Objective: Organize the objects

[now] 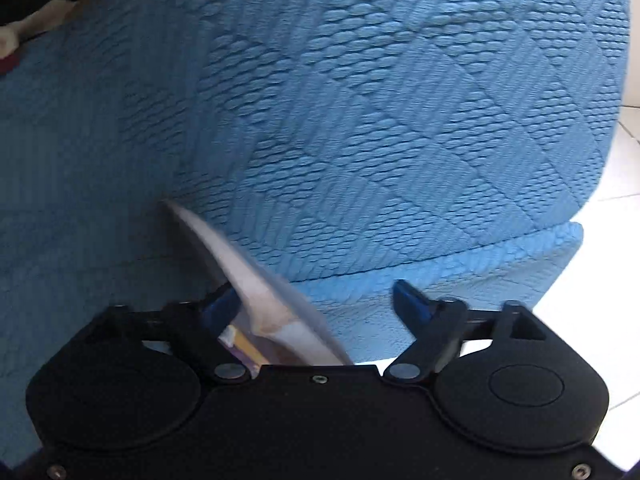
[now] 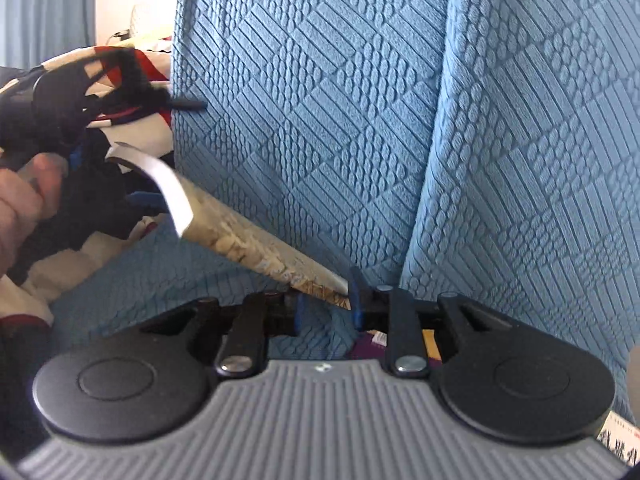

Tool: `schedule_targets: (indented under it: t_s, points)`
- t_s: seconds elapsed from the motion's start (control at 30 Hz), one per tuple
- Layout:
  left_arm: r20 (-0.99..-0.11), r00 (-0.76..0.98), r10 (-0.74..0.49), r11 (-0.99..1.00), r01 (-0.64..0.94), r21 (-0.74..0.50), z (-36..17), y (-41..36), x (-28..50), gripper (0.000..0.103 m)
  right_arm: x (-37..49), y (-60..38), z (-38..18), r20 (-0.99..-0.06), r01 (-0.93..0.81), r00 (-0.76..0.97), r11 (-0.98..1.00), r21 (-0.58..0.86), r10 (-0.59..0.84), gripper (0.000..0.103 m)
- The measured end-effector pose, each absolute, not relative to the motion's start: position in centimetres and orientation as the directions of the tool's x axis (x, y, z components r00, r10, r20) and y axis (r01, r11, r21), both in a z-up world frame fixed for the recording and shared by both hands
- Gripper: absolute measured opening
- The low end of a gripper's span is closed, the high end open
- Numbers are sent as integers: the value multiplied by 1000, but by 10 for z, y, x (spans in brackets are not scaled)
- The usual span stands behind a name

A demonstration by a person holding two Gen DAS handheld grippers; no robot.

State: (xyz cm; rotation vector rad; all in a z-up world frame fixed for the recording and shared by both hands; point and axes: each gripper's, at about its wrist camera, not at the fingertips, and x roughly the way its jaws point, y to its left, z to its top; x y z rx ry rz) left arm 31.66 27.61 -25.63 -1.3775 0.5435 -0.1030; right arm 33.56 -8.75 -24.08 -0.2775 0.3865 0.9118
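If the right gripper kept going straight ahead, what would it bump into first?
Probably the blue textured sofa backrest, which fills the view straight ahead of the right gripper. The booklet it holds slants off left, so depth is uncertain.

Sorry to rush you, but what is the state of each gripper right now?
Left gripper: open, with the magazine between its jaws but not clamped.
Right gripper: closed on the magazine's other end.

Sofa cover (image 2: 360, 120) blue, embossed diamond-stripe pattern; magazine (image 2: 248, 240) beige speckled; fingers (image 1: 412, 300) blue
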Motion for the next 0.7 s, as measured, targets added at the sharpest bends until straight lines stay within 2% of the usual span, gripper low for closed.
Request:
schedule_targets:
  t_s: [0.03, 0.07, 0.13, 0.17, 0.2, 0.23, 0.4, 0.7]
  points:
    - [-333, 865, -374, 228, -262, -938, -255, 275, 316, 55, 334, -90, -243, -441, -801, 557, 596, -62, 703, 27]
    - [-359, 857, -371, 251, -280, -927, -255, 273, 316, 51, 333, -89, -244, -449, -792, 562, 609, -49, 694, 28]
    - [-403, 841, -362, 286, -311, -906, -254, 270, 314, 35, 335, -94, -247, -468, -768, 561, 641, 15, 683, 28]
    - [-423, 832, -360, 292, -330, -898, -255, 268, 315, 31, 337, -99, -249, -483, -750, 547, 656, 80, 684, 27]
    - [-446, 819, -361, 301, -351, -887, -256, 267, 315, 23, 341, -105, -252, -500, -726, 525, 669, 159, 689, 28]
    - [-470, 806, -359, 314, -370, -874, -257, 266, 314, 20, 345, -111, -255, -512, -696, 500, 676, 242, 699, 28]
    - [-508, 783, -359, 362, -385, -849, -254, 261, 313, 18, 348, -138, -282, -519, -509, 388, 647, 569, 762, 29]
    - [-538, 754, -377, 388, -399, -831, -255, 248, 311, 15, 336, -185, -336, -399, -56, 395, 455, 889, 828, 30]
